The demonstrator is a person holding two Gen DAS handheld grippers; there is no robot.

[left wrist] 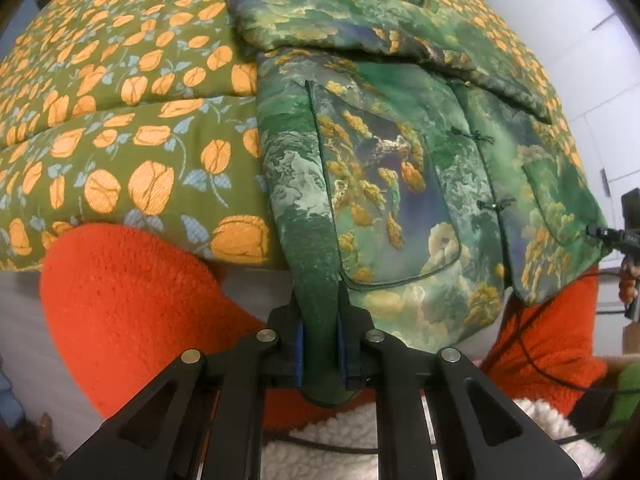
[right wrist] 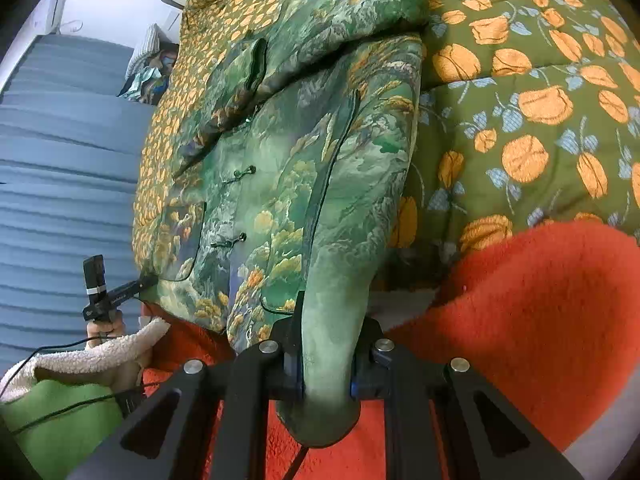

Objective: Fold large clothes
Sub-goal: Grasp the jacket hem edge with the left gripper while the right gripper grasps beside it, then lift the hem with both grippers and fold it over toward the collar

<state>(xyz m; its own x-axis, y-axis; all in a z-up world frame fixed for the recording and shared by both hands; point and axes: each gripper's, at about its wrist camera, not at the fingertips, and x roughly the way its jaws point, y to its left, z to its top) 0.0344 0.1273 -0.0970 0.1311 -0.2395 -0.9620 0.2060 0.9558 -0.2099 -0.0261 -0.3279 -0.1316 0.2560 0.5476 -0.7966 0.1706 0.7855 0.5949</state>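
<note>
A green padded jacket (left wrist: pixel 400 160) with a printed landscape and knot buttons lies front up on the bed, one sleeve (left wrist: pixel 340 20) folded across its chest. My left gripper (left wrist: pixel 320 332) is shut on the jacket's hem at the near left corner, and the cloth hangs between its blue pads. In the right wrist view the same jacket (right wrist: pixel 280 152) shows, with my right gripper (right wrist: pixel 326 348) shut on the hem at the other near corner. Each gripper appears small in the other's view, pinching its own corner: the right gripper (left wrist: pixel 608 234), the left gripper (right wrist: pixel 120 290).
An olive quilt (left wrist: pixel 120 120) with orange tulips covers the bed (right wrist: pixel 540 100). The person's orange fleece legs (left wrist: pixel 132 300) stand against the bed's near edge. A white-cuffed green sleeve (right wrist: pixel 100 360) and a black cable lie at the lower left. Blue-grey flooring (right wrist: pixel 60 160) runs beside the bed.
</note>
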